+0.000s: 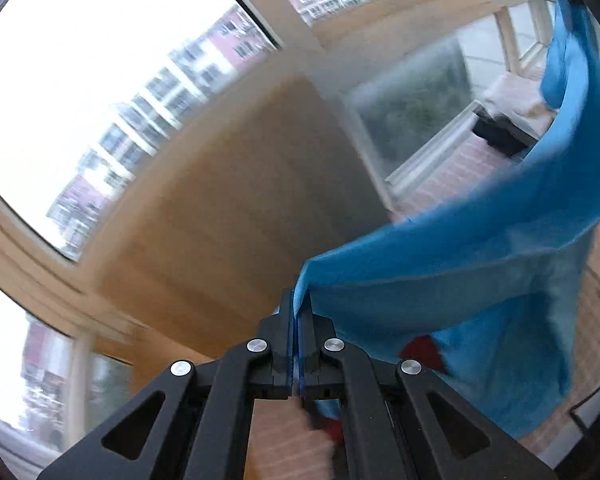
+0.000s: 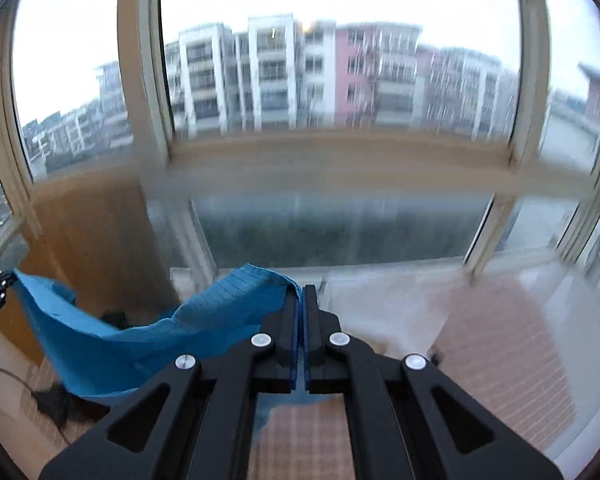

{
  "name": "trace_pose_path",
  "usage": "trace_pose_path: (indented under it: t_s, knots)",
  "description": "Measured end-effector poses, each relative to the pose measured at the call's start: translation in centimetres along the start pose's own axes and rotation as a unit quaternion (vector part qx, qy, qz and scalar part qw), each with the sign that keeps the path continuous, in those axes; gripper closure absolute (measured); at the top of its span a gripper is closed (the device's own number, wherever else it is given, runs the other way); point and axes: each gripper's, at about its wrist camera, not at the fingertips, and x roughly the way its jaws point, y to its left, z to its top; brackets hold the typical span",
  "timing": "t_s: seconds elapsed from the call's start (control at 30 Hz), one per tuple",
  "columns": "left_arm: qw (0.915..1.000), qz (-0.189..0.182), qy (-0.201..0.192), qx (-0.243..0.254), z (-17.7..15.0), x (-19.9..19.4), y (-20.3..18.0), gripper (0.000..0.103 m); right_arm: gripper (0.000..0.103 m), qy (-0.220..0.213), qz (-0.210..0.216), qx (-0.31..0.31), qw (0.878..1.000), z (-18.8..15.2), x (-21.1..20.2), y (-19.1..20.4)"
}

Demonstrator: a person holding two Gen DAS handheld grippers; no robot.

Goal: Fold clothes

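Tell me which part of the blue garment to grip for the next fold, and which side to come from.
Probably keep the grip at the blue garment's top edge: the left gripper and right gripper are each shut on a corner, cloth sagging between them. For a new hold, come from above onto that edge, which stands clear; the lower hem hangs loose and blurred.

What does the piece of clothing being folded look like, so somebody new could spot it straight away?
Start from the big windows facing apartment blocks. In front of them a blue garment hangs stretched in the air, pinched between the left gripper and the right gripper. It is the only bright blue thing, with a red patch.
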Motion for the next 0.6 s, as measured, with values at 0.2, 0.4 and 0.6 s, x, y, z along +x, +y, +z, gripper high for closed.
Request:
trace_pose_path:
  t_s: [0.2, 0.4, 0.6]
  knots:
    - [0.9920, 0.087, -0.089, -0.020, 5.5, -12.1, 6.0, 0.102, 0.102, -0.139, -0.030, 0.006, 0.990, 9.5, -14.5, 0.1]
    - [0.9794, 0.119, -0.145, -0.074, 6.7, -23.5, 10.4, 0.102, 0.102, -0.231, -0.035, -0.005, 0.972, 12.6, -27.4, 2.2]
    - [0.9786, 0.123, -0.150, -0.068, 4.4, -27.3, 10.0, 0.102, 0.102, -0.223, -0.044, -0.020, 0.974, 10.6, -30.3, 3.5]
